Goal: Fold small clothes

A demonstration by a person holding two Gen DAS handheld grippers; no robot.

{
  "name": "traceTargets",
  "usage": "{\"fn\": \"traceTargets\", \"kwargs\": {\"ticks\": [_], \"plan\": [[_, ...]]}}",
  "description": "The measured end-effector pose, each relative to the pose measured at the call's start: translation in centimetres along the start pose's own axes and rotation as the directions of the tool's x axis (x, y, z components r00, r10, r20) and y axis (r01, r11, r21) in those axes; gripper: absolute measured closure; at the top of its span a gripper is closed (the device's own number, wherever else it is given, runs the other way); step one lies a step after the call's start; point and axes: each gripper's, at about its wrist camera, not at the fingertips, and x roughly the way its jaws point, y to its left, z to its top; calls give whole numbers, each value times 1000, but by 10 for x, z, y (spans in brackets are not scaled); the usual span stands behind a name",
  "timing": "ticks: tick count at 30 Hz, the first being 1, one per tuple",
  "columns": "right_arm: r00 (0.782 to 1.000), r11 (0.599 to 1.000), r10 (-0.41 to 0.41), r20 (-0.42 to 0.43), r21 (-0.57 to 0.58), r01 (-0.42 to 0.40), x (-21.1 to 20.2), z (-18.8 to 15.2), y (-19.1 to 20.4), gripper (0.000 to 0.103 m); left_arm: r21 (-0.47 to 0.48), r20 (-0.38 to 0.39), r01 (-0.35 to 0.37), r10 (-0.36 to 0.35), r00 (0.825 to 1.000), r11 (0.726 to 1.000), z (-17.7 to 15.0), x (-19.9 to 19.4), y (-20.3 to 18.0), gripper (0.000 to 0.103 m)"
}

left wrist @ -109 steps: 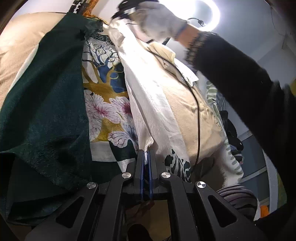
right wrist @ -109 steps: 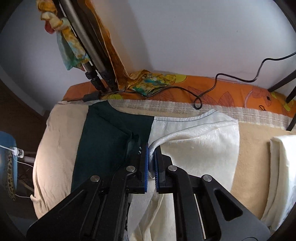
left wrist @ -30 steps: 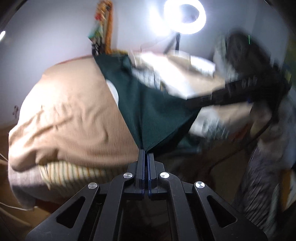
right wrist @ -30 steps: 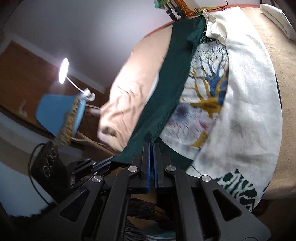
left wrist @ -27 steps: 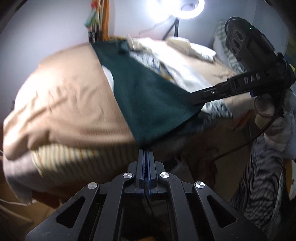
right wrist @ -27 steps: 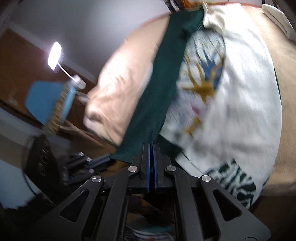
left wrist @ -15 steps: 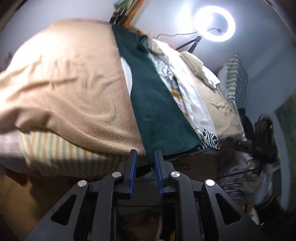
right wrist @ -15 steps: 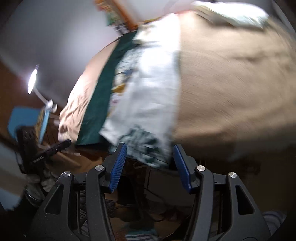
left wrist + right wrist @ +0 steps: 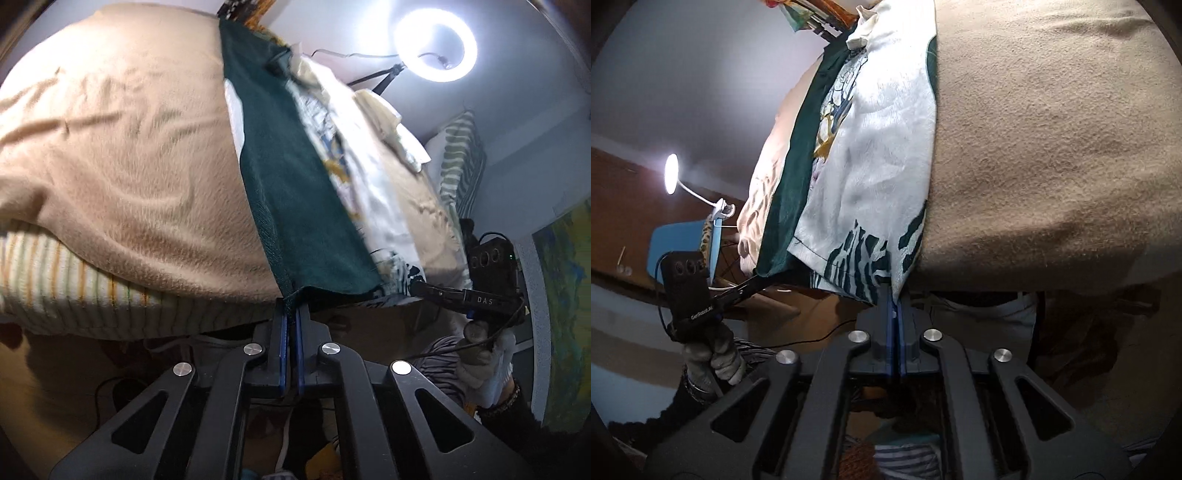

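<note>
A garment [image 9: 295, 177] lies stretched lengthwise over a tan blanket [image 9: 122, 147] on a bed. It is dark green along one long side and white with a blue and gold tree print and dark zebra-like stripes along the other. Its near hem hangs just past the bed's near edge.

The left gripper [image 9: 290, 306] has its jaws pressed together on the green hem corner, at the blanket's near edge. The right gripper [image 9: 894, 295] pinches the striped white hem corner [image 9: 882, 266] at the same edge, further along it. In the right wrist view the left gripper appears off to the side of the green strip, held by a gloved hand [image 9: 713, 354].

Half a second ago both sets of jaws stood spread in front of this hem, nothing between them — now both are clamped on cloth. A second ago the same grippers were pinching the green edge while the garment was drawn over the bed. So the cloth was laid out, let go, and freshly taken by its two near corners.

That likely sets up the first fold: carrying the near hem toward the collar [image 9: 862, 29] at the blanket's far end. The left view is slightly blurred, so how much cloth its pads hold is uncertain
</note>
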Motion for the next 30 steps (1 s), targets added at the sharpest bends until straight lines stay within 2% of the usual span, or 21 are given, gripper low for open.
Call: {"fn": "traceTargets", "kwargs": {"ticks": [2,4,6,8,10,14,19,25,30], "plan": [[999,1000,15,36,-27,-14,-20,0,9,100,-2,29,24,-24,999,1000,1,-14,-4,101],[997,998,30,69,-54,-26,-36,-1,16,100,18,58,18,-19,998,1000,2,-24,-8,102],[996,997,22,90,-76,-16,-43,-6,14,100,28,56,8,-10,998,1000,0,-23,-6,102],[998,999,-8,57,-53,11,-29,-9,5,100,40,18,-33,32,999,999,-5,-7,-1,103],[999,999,-42,19,-28,43,-13,-11,-2,100,19,-23,-41,41,999,999,-11,7,6,103],[1000,1000,8,30,1,-8,-20,-7,-6,100,41,-2,-40,40,999,998,-6,1,-1,103],[994,997,60,96,-46,-56,-42,15,10,100,92,61,-44,39,997,995,19,-16,-19,103],[986,994,74,149,-94,-60,-43,56,24,100,110,128,-36,22,991,993,61,-21,-29,103],[989,995,59,133,-89,-47,-37,83,27,100,136,154,-59,37,987,989,80,-23,-33,103]]}}
